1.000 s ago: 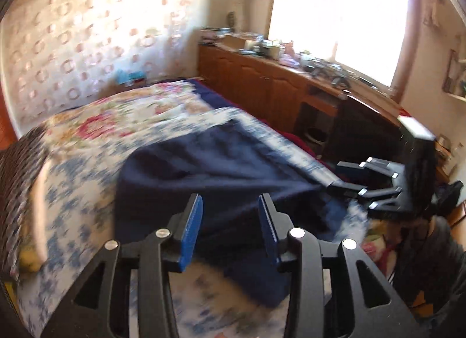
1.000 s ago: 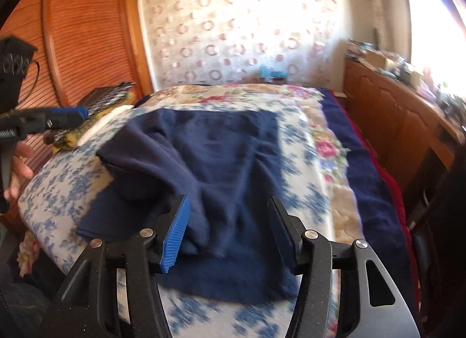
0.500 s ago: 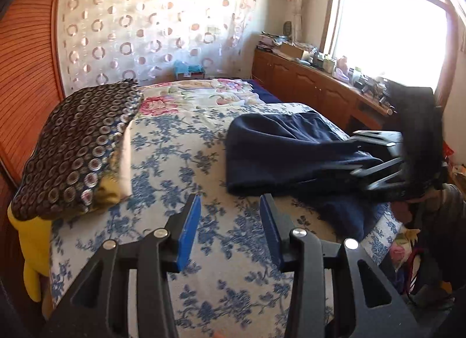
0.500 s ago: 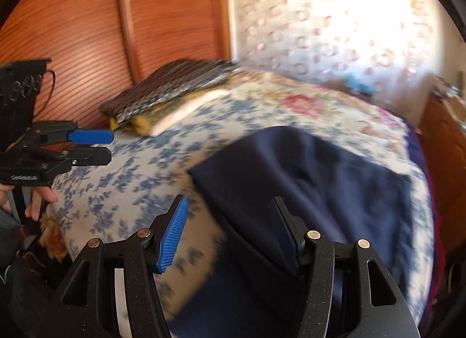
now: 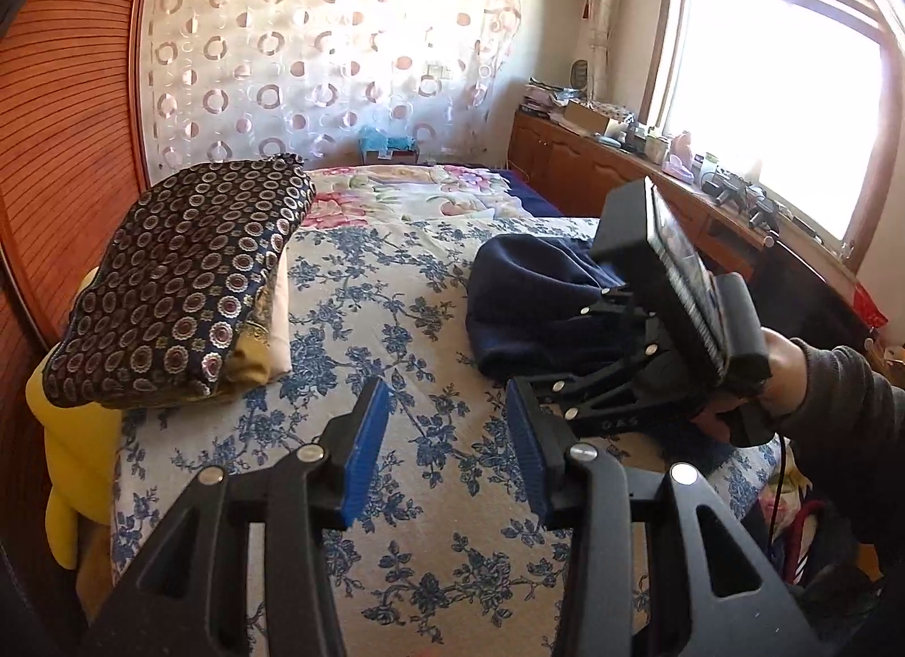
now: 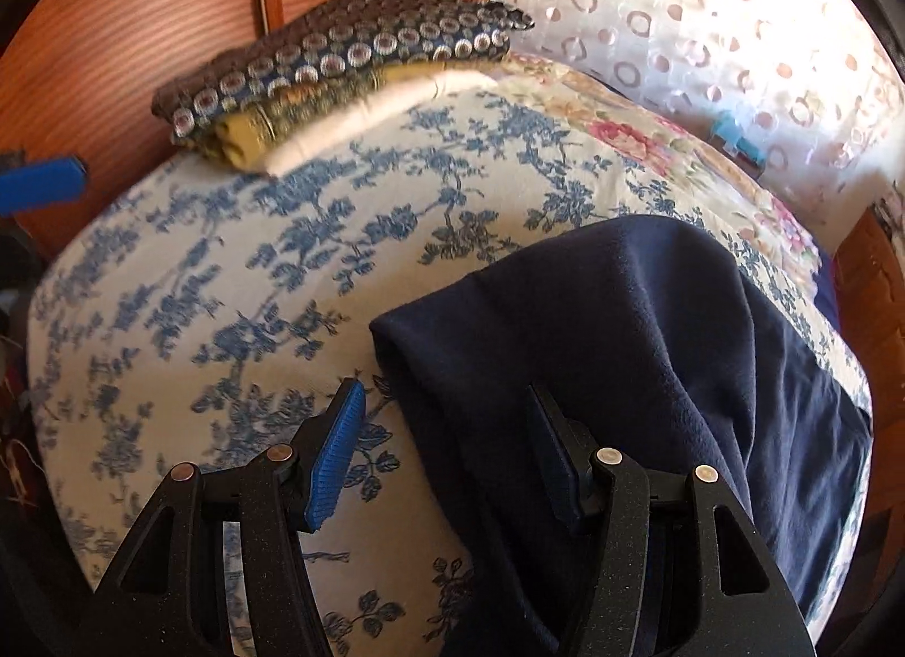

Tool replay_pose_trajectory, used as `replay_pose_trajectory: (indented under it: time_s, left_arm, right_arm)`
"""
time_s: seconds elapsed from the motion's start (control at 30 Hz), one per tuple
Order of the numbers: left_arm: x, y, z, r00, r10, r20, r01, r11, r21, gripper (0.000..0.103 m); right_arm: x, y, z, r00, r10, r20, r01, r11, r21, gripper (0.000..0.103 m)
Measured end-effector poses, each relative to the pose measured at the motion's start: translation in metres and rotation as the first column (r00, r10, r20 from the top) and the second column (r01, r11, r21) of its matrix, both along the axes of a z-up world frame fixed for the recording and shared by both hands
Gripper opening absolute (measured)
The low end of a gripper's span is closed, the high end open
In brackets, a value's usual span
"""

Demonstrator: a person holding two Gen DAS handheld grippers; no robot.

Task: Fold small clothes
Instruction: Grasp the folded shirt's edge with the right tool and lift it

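Both views have swung left since earlier. The soft navy garment (image 6: 650, 374) lies rumpled lower right, under the spread right gripper (image 6: 447, 447); the left gripper (image 5: 447, 453), spread, hovers over floral bedspread (image 5: 367, 317).

The left gripper (image 5: 447, 442) hangs over the blue-flowered bedspread (image 5: 362, 317) with its blue-padded jaws apart and only bare cloth between them. On that bedspread, to the right of the left gripper and just beyond it, lies a bunched navy garment (image 5: 531, 306); the right gripper (image 5: 571, 329), held by a hand (image 5: 775, 374) in a dark sleeve, reaches over the garment's near edge. At the bedspread's left edge, against the wooden headboard (image 5: 62, 136), sits a dark circle-patterned pillow (image 5: 186, 278) stacked on a yellow one.
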State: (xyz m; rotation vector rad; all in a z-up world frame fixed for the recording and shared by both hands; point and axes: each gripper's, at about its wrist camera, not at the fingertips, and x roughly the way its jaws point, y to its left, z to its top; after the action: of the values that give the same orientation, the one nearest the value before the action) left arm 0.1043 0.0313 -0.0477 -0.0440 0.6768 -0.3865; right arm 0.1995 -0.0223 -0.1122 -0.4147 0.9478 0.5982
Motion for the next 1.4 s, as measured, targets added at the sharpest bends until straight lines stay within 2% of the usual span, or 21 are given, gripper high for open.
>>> replay_pose_trajectory:
  time_s: [0.1, 0.13, 0.2, 0.27, 0.33, 0.43, 0.53, 0.67, 0.8, 1.0, 1.17, 1.4]
  left_arm:
    - [0.0, 0.001, 0.0, 1.0, 0.01, 0.001, -0.01, 1.0, 0.004, 0.042]
    - [0.0, 0.001, 0.001, 1.0, 0.01, 0.001, -0.01, 1.0, 0.004, 0.042]
    - [0.0, 0.001, 0.001, 1.0, 0.014, -0.001, -0.014, 1.0, 0.007, 0.042]
    - [0.001, 0.001, 0.001, 1.0, 0.016, -0.002, -0.016, 1.0, 0.004, 0.042]
    - [0.002, 0.0, 0.001, 1.0, 0.016, -0.006, -0.016, 1.0, 0.001, 0.042]
    - [0.008, -0.004, -0.001, 1.0, 0.008, -0.012, -0.008, 1.0, -0.003, 0.042]
    - [0.018, -0.014, -0.004, 1.0, -0.012, -0.021, 0.012, 1.0, -0.001, 0.042]
    - [0.034, -0.031, -0.007, 0.999, -0.043, -0.031, 0.043, 0.999, 0.001, 0.042]
    - [0.051, -0.05, -0.009, 0.996, -0.078, -0.039, 0.078, 0.997, -0.003, 0.042]
    - [0.076, -0.084, -0.012, 0.99, -0.132, -0.058, 0.133, 0.991, 0.009, 0.042]
    - [0.094, -0.111, -0.017, 0.982, -0.174, -0.077, 0.175, 0.984, 0.014, 0.042]
    - [0.108, -0.145, -0.033, 0.968, -0.22, -0.119, 0.225, 0.974, 0.031, 0.042]
  right_arm:
    - [-0.002, 0.004, -0.002, 1.0, 0.009, 0.013, -0.009, 1.0, -0.008, 0.057]
    - [-0.002, 0.003, -0.002, 1.0, 0.011, 0.011, -0.011, 1.0, -0.007, 0.052]
    - [-0.004, 0.002, -0.001, 0.999, 0.017, 0.033, -0.016, 1.0, -0.023, 0.037]
    - [-0.005, 0.001, 0.0, 0.999, 0.02, 0.05, -0.018, 0.999, -0.048, 0.006]
    - [-0.004, -0.004, 0.006, 0.998, 0.017, 0.059, -0.015, 0.999, -0.04, 0.004]
    - [-0.004, -0.024, 0.031, 0.994, -0.016, 0.111, 0.014, 1.0, 0.014, 0.004]
    - [0.004, -0.059, 0.064, 0.984, -0.086, 0.153, 0.072, 0.993, 0.096, 0.004]
    - [0.025, -0.116, 0.098, 0.962, -0.199, 0.185, 0.171, 0.973, 0.155, 0.004]
    - [0.045, -0.168, 0.111, 0.932, -0.297, 0.207, 0.267, 0.95, 0.16, 0.004]
    - [0.075, -0.218, 0.099, 0.912, -0.37, 0.177, 0.351, 0.928, 0.128, 0.004]
    - [0.087, -0.234, 0.081, 0.911, -0.382, 0.157, 0.369, 0.924, 0.103, 0.004]
    - [0.104, -0.258, 0.047, 0.886, -0.448, 0.118, 0.445, 0.894, 0.056, 0.004]
